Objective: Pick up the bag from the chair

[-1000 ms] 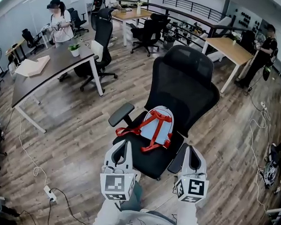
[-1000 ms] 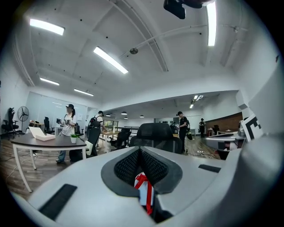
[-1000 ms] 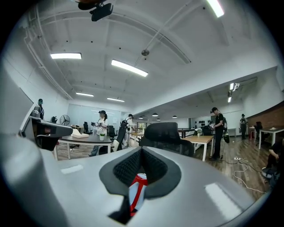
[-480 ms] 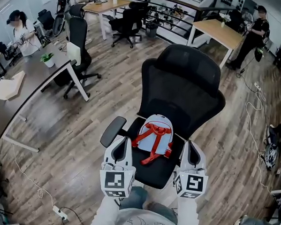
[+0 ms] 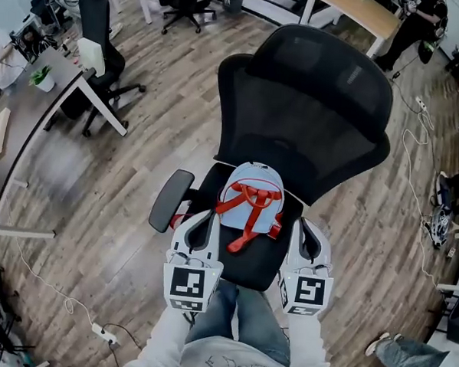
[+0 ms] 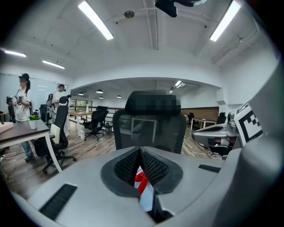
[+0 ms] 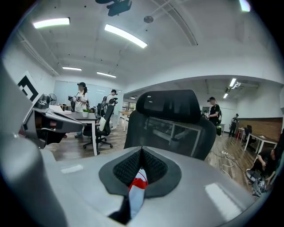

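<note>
So the bag is a small light-blue backpack with red straps, lying flat on the seat of the black chair, mid-frame. It looks soft, floppy and light to me, so I'd hook a strap rather than pinch the body. The left gripper and right gripper sit at the seat's front edge either side of it, tips pressed together, holding nothing. I can't tell if there's a top handle, and the gripper views only show a sliver of the bag.
</note>
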`<state>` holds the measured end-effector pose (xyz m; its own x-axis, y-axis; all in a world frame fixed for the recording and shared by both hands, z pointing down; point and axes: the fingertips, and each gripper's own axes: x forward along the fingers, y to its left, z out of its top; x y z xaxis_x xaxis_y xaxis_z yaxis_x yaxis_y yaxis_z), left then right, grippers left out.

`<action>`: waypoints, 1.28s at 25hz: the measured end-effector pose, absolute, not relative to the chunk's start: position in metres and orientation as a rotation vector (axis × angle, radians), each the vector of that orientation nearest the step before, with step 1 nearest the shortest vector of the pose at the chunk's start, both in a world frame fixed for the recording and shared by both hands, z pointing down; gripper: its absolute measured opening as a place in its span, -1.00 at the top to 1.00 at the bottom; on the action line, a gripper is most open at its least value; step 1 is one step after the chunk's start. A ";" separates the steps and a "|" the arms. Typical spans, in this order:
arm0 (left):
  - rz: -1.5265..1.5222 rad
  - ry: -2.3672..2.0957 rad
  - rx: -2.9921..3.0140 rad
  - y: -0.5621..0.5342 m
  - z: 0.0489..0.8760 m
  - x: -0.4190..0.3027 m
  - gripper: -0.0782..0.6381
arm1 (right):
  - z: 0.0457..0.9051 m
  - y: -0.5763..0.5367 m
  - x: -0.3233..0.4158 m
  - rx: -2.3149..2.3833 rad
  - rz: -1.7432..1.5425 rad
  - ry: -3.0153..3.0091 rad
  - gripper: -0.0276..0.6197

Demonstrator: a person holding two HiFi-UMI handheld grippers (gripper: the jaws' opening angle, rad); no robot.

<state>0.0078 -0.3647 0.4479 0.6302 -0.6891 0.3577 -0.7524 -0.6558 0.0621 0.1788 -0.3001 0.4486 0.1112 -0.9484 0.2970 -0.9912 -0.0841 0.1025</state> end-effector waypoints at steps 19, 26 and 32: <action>0.736 -0.713 2.635 -0.411 0.658 0.068 0.41 | 0.661 -0.357 0.178 1.720 0.641 -2.083 0.52; 0.852 -0.562 2.644 -0.413 0.707 0.087 0.37 | 0.707 -0.360 0.170 1.593 0.775 -2.120 0.50; 0.882 -0.502 2.645 -0.415 0.727 0.093 0.35 | 0.724 -0.363 0.163 1.562 0.852 -2.153 0.38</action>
